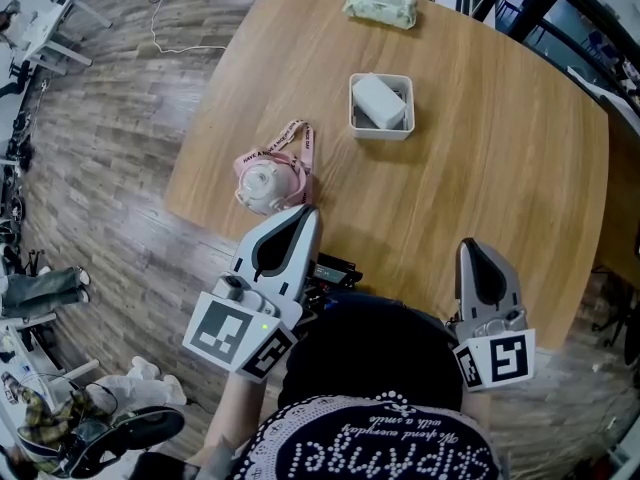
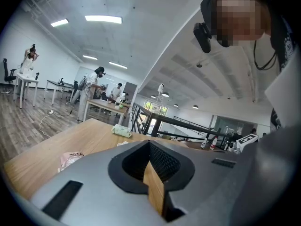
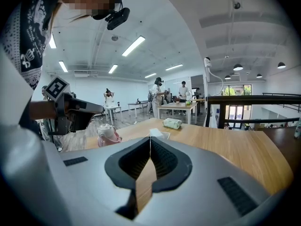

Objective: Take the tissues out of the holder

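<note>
Head view first. Shows the left gripper [image 1: 306, 212] with jaws pressed together and nothing in them, its tip over the near edge of the wooden table [image 1: 500, 188], just beside a pink bottle [image 1: 266, 182] with a printed strap. Shows the right gripper [image 1: 470, 244] likewise closed and empty, at the same near edge, well apart from the left. Places the white holder [image 1: 382, 130] out in the table's middle, well beyond both tips, with the tissues [image 1: 378, 99] lying tilted inside it. Puts a green packet [image 1: 380, 6] at the far edge.

Left gripper view next. Confirms jaws fully together, pads meeting along one line, gripping nothing. Points slightly downward across the table. Catches the bottle low at the left and the green packet farther off. Possibly catches a sliver of the holder just above the gripper body, too small to be sure.

Right gripper view last. Gives the same: jaws closed on themselves, empty, tipped a little down. Lines up the holder and its tissues straight beyond the tips, untouched, with the green packet behind and the bottle to the left. Catches the left gripper's marker cube [image 3: 57, 88] at the left edge.
</note>
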Demonstrator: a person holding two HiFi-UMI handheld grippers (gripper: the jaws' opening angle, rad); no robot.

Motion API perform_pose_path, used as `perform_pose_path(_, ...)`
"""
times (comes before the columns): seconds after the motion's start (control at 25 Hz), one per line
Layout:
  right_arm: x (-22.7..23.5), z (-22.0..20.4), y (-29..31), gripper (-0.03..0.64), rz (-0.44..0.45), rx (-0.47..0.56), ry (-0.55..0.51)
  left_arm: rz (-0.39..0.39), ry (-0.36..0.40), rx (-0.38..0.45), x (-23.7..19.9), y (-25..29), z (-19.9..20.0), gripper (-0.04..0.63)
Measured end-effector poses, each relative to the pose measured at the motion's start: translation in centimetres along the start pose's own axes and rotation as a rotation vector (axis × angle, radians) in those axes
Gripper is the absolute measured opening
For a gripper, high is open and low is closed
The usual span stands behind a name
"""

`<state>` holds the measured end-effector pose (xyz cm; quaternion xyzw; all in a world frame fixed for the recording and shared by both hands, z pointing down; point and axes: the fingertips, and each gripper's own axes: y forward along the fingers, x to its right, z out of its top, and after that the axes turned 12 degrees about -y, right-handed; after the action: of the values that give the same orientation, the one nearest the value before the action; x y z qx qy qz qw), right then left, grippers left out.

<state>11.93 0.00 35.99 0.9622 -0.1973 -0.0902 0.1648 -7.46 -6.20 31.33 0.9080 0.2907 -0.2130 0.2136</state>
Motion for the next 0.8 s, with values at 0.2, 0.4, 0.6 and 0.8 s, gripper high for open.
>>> perform_pose_path(0.2, -0.1, -0.1, 0.0, 0.012, 0.0, -0.001, 0.002, -0.003, -0.001, -0.002, -0.1, 0.0, 0.0, 0.005)
perform_pose_path(0.4, -0.5, 0.3, 0.6, 0.014, 0.018, 0.015, -0.023, -0.001, -0.013, -0.004, -0.4, 0.1, 0.0, 0.005)
perform_pose_path(0.6, 0.1, 0.9, 2.9, 0.12, 0.026, 0.027, -0.051, 0.005, -0.023, -0.021, -0.8, 0.2, -0.4, 0.005)
perform_pose_path(0.8, 0.5, 1.2, 6.7, 0.24, 0.069, 0.022, -0.083, 0.012, -0.032, -0.022, -1.0, 0.5, -0.3, 0.005)
